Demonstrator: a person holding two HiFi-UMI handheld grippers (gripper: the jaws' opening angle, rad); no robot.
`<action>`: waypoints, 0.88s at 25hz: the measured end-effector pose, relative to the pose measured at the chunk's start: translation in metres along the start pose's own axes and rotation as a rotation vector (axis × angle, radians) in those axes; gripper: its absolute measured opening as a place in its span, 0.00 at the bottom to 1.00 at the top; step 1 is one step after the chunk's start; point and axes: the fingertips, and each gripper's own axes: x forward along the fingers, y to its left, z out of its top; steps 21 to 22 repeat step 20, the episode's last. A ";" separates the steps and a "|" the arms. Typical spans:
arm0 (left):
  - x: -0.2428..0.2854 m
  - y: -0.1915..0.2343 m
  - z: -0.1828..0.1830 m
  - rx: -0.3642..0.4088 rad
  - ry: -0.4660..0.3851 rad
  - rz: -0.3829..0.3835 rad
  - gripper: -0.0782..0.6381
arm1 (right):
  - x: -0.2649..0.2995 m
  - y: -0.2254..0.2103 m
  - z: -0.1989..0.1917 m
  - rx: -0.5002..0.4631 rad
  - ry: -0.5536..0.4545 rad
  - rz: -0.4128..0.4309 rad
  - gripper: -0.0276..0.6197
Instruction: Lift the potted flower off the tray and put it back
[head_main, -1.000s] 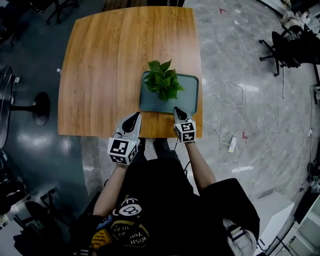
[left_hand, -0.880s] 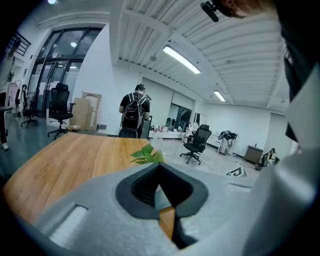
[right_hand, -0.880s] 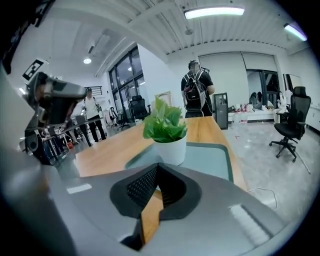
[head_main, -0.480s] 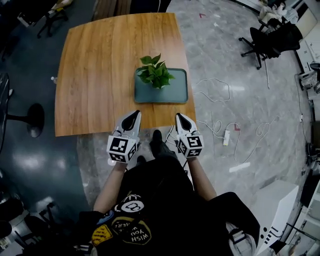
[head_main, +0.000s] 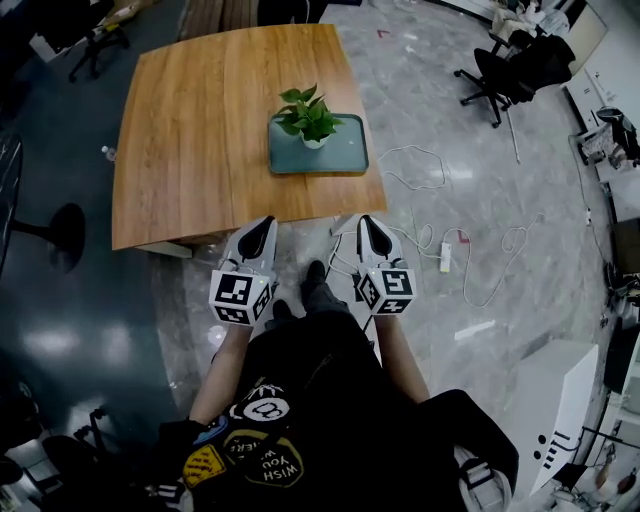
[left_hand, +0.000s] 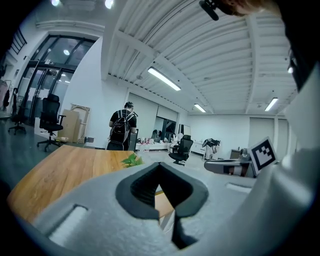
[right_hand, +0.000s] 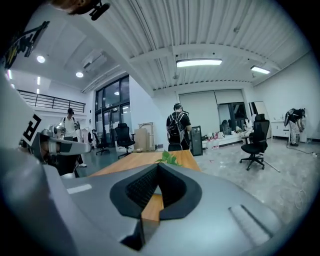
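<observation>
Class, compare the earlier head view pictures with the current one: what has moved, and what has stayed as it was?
Both the left gripper and the right gripper have drawn back from the table's near edge and now hover over the floor, shut and empty. Nothing was grasped or released. The potted flower stays upright on the tray.

The wooden tabletop is roughly square, with rounded corners and a warm, streaked grain. One thing lies directly on it: a grey-green rectangular tray, flat, close to the right edge and nearer the front right corner. The tabletop stands over floor that is dark on the left and pale and marbled on the right.
</observation>
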 end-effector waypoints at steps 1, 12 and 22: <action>-0.002 -0.002 -0.001 -0.001 -0.002 -0.006 0.10 | -0.005 0.001 0.002 -0.001 -0.002 -0.002 0.05; 0.000 -0.034 0.020 0.023 -0.038 -0.079 0.10 | -0.026 0.012 0.029 -0.035 -0.030 0.014 0.05; -0.008 -0.033 0.014 0.006 -0.032 -0.081 0.10 | -0.034 0.015 0.032 -0.020 -0.051 0.013 0.05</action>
